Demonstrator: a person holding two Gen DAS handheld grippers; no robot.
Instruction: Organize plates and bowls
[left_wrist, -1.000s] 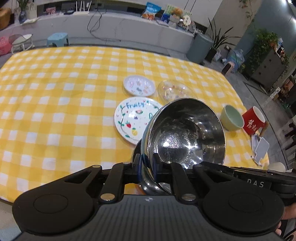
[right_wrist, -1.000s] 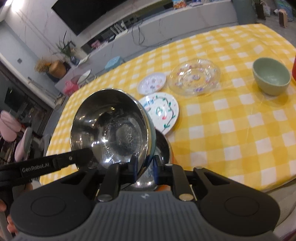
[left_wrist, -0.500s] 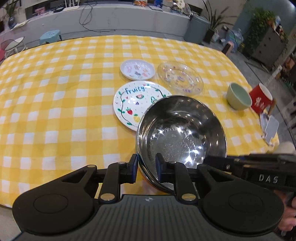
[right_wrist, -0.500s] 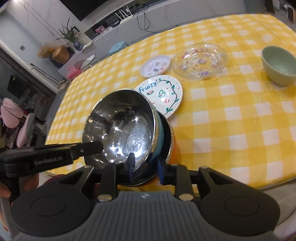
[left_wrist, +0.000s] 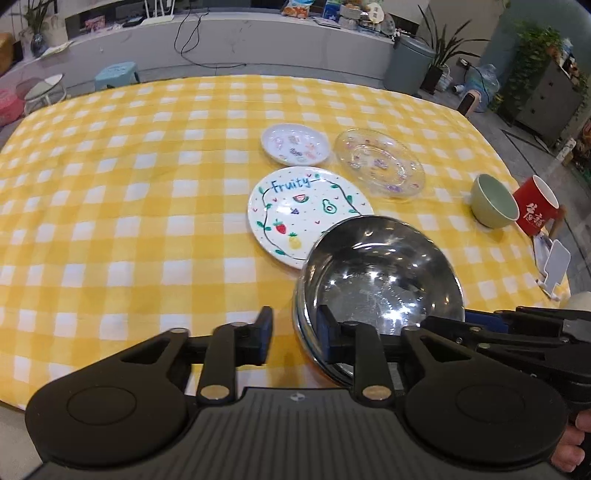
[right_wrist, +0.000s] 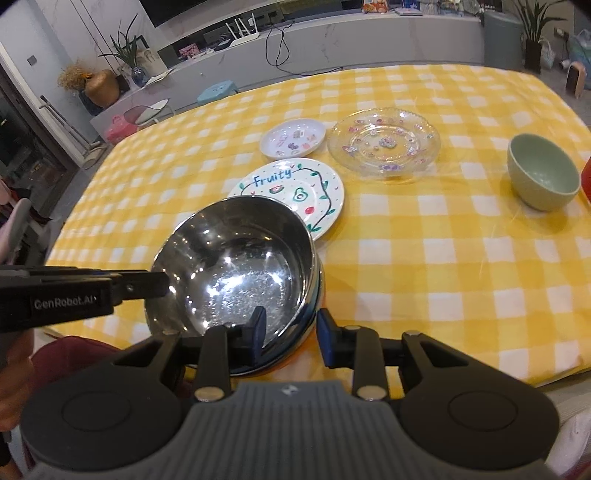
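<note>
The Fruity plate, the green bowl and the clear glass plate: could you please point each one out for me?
Fruity plate (left_wrist: 295, 206), left wrist view, on its painted centre.
Green bowl (right_wrist: 543, 173), right wrist view, on its inner wall.
Clear glass plate (right_wrist: 384, 142), right wrist view, on its centre.

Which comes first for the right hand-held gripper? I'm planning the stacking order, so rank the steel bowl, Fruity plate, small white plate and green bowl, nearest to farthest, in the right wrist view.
1. Steel bowl: its rim sits between the opening jaws of the right hand-held gripper.
2. Fruity plate: just behind the bowl.
3. Small white plate and green bowl: farther back centre and far right; too close to call.
</note>
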